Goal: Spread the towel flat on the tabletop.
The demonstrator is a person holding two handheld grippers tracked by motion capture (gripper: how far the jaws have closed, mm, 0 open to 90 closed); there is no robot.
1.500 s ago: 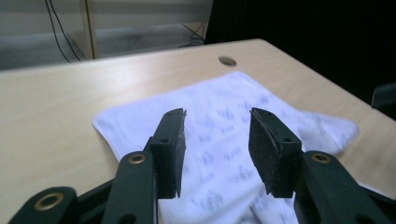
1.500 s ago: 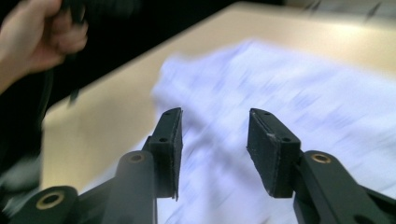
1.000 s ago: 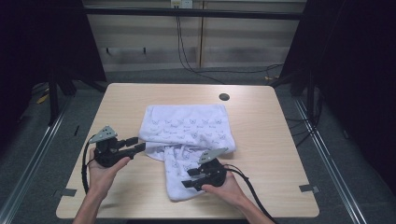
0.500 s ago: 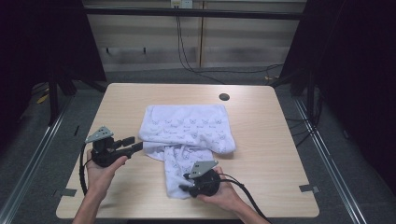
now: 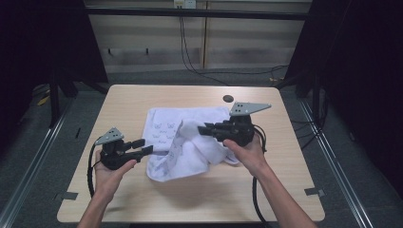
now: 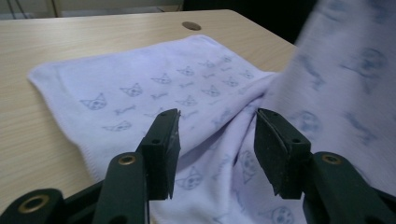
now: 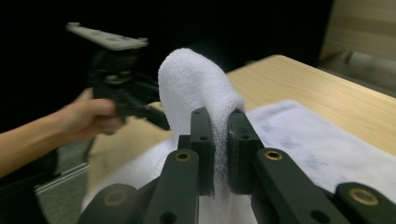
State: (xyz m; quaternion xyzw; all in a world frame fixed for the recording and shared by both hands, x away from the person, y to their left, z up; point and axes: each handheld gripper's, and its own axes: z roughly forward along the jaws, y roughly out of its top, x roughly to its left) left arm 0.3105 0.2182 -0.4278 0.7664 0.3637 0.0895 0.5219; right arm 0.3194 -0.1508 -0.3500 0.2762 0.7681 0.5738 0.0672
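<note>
While the person's forearms come in from the near edge of the counter (image 5: 142, 199), each hand holds one claw. The left claw (image 5: 145, 148) sits low at the near left of the towel (image 5: 166, 133), its jaws standing apart; they have just been opening a little more. In the left gripper view those two black jaws hang over the towel's near edge with cloth below and between them, but the pads do not press on it. The left hand (image 5: 108, 170) grips that claw's body from below, and a cable loops from it toward the counter's near edge.

Farther in and to the right, the right claw (image 5: 204, 128) is raised above the counter and clamped on a fold of the towel, its jaws having just closed on it. In the right gripper view the white terry fold rises between the two nearly touching pads and bulges over their tips. The right hand (image 5: 247, 151) holds this claw from behind, a grey three-cornered plate on top.

From that pinch the towel hangs back down to the counter, so its near right part is bunched and lifted. Its far left part lies flat, pale with small printed figures. Beyond it, near the far edge, sits a small dark round hole (image 5: 228, 99).
</note>
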